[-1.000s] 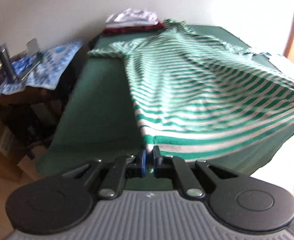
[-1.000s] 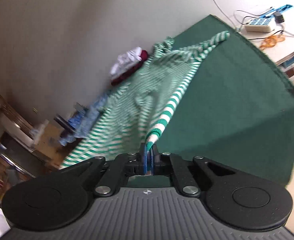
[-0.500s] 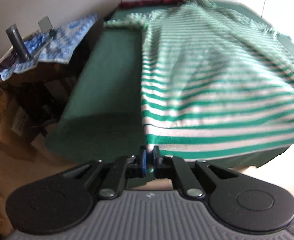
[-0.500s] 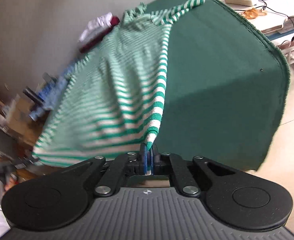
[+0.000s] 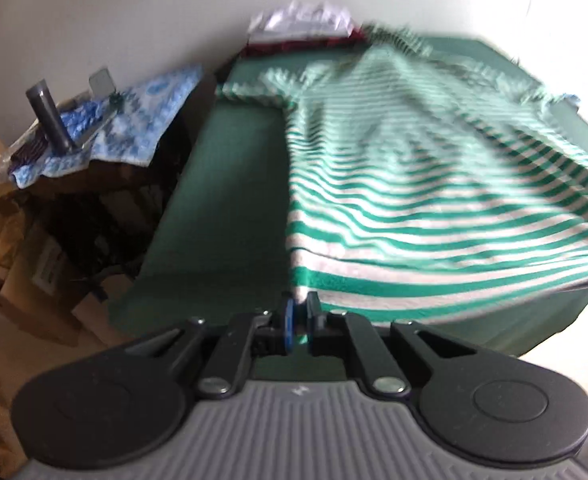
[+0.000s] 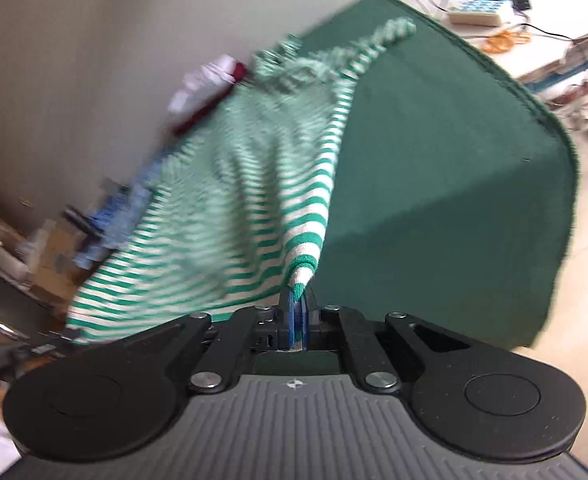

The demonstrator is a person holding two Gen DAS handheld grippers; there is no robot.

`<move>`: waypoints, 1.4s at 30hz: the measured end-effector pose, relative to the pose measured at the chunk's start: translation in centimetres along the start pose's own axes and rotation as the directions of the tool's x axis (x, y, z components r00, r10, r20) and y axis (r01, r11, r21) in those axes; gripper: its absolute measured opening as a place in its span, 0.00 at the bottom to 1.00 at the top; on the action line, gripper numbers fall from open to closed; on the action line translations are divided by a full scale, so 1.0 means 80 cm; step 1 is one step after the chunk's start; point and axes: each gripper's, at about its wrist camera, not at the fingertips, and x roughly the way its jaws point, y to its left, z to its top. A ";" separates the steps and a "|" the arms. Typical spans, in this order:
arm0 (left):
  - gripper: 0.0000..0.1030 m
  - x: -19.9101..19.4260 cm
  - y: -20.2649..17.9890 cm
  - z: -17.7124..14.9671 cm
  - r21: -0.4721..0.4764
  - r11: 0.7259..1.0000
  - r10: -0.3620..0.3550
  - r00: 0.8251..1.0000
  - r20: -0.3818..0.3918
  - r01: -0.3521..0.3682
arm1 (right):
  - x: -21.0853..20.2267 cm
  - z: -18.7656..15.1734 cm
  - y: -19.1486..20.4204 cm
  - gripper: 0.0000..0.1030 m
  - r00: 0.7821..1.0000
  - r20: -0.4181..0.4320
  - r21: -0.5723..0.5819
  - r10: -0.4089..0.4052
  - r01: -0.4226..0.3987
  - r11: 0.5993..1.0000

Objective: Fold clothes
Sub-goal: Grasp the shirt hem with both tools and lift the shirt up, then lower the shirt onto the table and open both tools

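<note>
In the left wrist view, the left gripper is pinching one bottom corner of the green-and-white striped shirt with its jaws clamped, so the hem is hanging lifted at the near edge while the body and sleeves are trailing away over the green-covered table toward the folded pile by the wall, probably to spread the shirt flat for folding. In the right wrist view, the right gripper is clamping the other hem corner, the striped fabric running straight out of its closed jaws and sagging leftward above the table, the collar end lying farthest away.
</note>
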 end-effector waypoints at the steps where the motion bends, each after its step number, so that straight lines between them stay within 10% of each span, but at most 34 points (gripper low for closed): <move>1: 0.04 -0.003 0.006 0.013 -0.023 0.999 -0.032 0.999 0.017 0.032 | 0.002 0.006 -0.001 0.03 1.000 0.009 0.020 0.024 -0.024 1.000; 10: 0.04 -0.088 0.032 0.160 -0.121 0.988 -0.057 0.959 0.279 0.094 | -0.043 0.144 0.078 0.03 0.919 0.274 -0.074 0.284 -0.274 0.959; 18: 0.04 -0.136 0.043 0.156 -0.119 0.988 -0.053 0.943 0.329 0.097 | -0.094 0.164 0.100 0.04 0.881 0.330 -0.131 0.338 -0.312 0.941; 29: 0.03 0.009 0.027 -0.002 -0.144 0.989 -0.044 0.995 -0.086 0.031 | -0.012 0.040 0.032 0.04 0.997 0.052 0.026 0.053 -0.055 0.998; 35: 0.04 0.056 0.006 -0.047 -0.026 1.000 -0.020 0.988 -0.154 0.016 | 0.058 -0.014 0.037 0.17 0.967 -0.017 -0.260 -0.253 0.240 0.935; 38: 0.19 0.048 -0.016 -0.072 0.037 0.996 -0.074 0.985 -0.154 0.081 | 0.066 -0.044 0.054 0.41 0.965 -0.060 -0.417 -0.255 0.208 0.885; 42: 0.44 0.056 -0.059 -0.084 0.119 0.986 -0.105 0.986 -0.128 0.121 | 0.096 -0.077 0.062 0.41 0.961 -0.129 -0.478 -0.244 0.156 0.865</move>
